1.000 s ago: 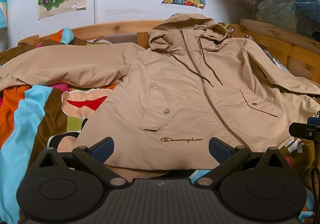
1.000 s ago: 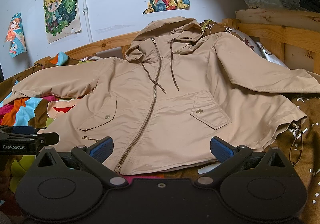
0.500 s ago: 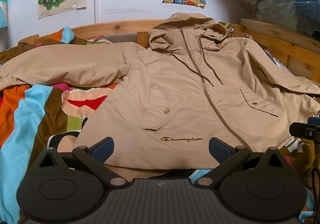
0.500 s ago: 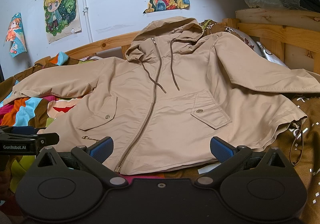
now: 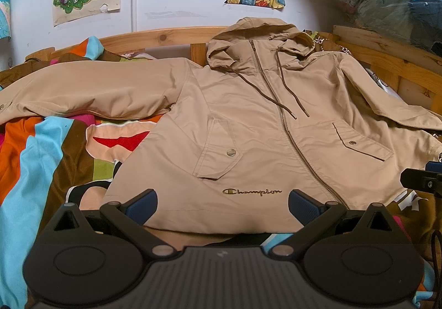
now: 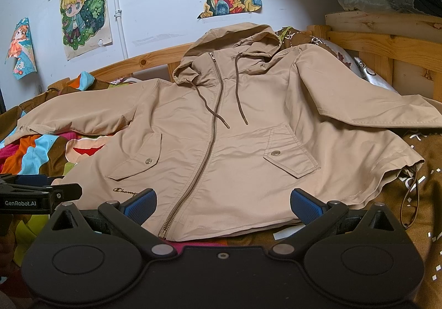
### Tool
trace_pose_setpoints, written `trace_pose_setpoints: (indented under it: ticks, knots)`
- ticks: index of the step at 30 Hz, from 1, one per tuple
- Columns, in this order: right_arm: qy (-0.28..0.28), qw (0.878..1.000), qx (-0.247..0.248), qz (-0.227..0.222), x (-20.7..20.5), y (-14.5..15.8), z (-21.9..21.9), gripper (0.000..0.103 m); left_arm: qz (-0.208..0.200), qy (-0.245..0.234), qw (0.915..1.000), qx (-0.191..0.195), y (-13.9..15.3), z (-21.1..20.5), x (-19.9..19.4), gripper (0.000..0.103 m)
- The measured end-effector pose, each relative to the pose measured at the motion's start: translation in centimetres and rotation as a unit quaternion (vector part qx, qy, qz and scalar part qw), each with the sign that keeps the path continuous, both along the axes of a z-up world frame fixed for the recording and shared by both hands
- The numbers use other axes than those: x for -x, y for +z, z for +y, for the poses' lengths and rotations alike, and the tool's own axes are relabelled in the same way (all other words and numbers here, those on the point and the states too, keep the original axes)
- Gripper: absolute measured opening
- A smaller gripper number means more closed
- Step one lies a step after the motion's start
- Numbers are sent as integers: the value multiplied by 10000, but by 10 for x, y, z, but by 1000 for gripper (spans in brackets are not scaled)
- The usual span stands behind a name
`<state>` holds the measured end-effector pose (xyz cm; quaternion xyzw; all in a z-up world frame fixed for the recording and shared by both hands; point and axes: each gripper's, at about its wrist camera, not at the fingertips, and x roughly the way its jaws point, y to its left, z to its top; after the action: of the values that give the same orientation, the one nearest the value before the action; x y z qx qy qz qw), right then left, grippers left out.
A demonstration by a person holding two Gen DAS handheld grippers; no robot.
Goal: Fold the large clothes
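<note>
jacket (image 5: 257, 126): tan, hooded, zipped shut, spread face-up on the striped blanket (image 5: 41, 159), hood toward the wooden bed frame (image 5: 165, 34), both sleeves out to the sides. change over the last second: none; it lies as it did. your left gripper (image 5: 222, 205) and right gripper (image 6: 222, 205) still hover just short of its hem, jaws wide apart, holding nothing. judgement: folding not begun; first grasp pending.

Tan jacket (image 5: 248, 126), brown drawstrings (image 5: 287, 93), multicoloured striped blanket (image 5: 41, 159)
</note>
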<state>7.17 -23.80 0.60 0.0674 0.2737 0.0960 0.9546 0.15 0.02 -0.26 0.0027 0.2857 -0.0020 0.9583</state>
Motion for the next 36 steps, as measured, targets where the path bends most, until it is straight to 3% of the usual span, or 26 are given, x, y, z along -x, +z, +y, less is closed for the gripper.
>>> trace_pose_setpoints:
  ticks: [13, 18, 22, 25, 27, 32, 36]
  knots:
    - [-142, 9999, 63, 2, -6, 2, -6, 102, 85, -1, 10000, -16, -8, -1, 0, 102]
    - [-622, 9980, 57, -100, -1, 6, -17, 102, 282, -18, 9995, -122, -7, -1, -11, 102]
    - [-1317, 9902, 151, -434, 1, 20, -44, 102, 267, -143, 9993, -235, 17, -3, -29, 103]
    - [-2148, 9736, 17, -771, 7, 33, -74, 102, 192, -327, 9989, -260, 40, -7, -47, 103]
    - [-2639, 9597, -343, -908, 11, 37, -102, 102, 179, -451, 9984, -282, 52, -13, -60, 103]
    - [-3415, 9200, -1818, -625, 0, 27, -179, 101, 251, -780, 9964, -228, 67, -31, -91, 103]
    - [-3748, 8853, -2745, -231, -25, 13, -213, 92, 267, -957, 9948, -237, 68, -47, -110, 103]
